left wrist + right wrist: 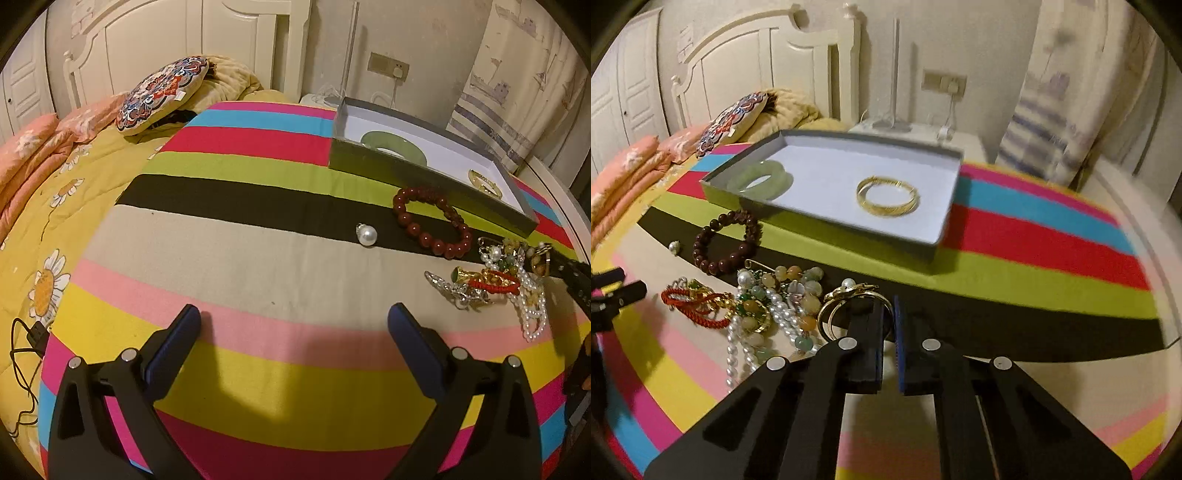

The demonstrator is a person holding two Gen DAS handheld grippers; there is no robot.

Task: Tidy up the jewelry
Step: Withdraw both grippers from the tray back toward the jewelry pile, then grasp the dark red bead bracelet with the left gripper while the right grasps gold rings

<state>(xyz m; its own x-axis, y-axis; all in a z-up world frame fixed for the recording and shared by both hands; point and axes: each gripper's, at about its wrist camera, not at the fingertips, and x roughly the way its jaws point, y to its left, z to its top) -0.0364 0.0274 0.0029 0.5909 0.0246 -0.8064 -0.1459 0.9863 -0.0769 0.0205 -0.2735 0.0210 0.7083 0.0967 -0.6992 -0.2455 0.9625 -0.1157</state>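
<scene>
Beside the jewelry pile [768, 306], right gripper [888, 306] fingers clench the gold bangle [831, 310].

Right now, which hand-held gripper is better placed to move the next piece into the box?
Right: the right hand-held gripper is shut on the gold bangle near the box; the left hand-held gripper hangs open over bare cloth.

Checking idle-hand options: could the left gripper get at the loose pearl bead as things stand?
Probably yes. The left gripper is open and empty, and only bare striped cloth lies between it and the pearl bead, which sits apart from the dark red bead bracelet.
</scene>
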